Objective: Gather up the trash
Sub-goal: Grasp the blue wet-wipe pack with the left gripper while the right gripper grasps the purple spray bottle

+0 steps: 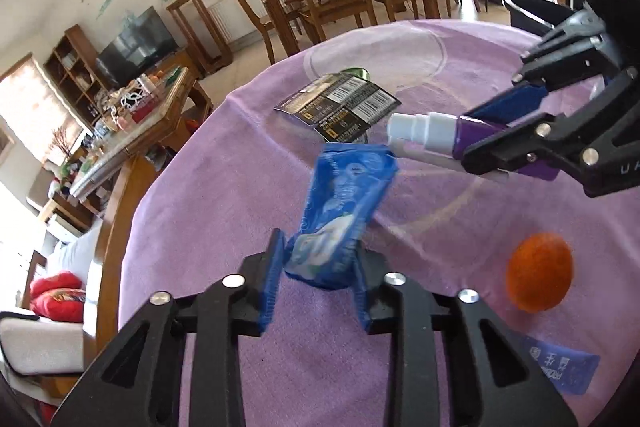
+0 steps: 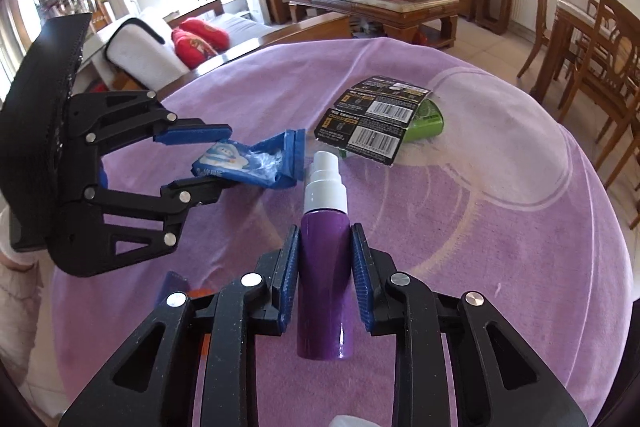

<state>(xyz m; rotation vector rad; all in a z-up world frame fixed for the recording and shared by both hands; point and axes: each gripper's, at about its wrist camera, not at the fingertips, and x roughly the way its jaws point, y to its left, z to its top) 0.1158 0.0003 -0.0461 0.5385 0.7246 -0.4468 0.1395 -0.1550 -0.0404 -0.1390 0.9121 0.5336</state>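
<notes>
At the bottom centre of each wrist view, the left gripper [image 1: 318,269] pinches a limp blue wrapper [image 1: 340,211] and the right gripper [image 2: 325,267] clamps a smooth purple bottle [image 2: 325,267] above the table [image 2: 500,247]; either could slip free before reaching the black bin [image 1: 532,11] at upper right.

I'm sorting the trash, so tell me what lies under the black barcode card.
A green packet pokes out from under the black barcode card, on its far side in the right wrist view. Only its edge shows; the rest is covered, so what it is cannot be told.
</notes>
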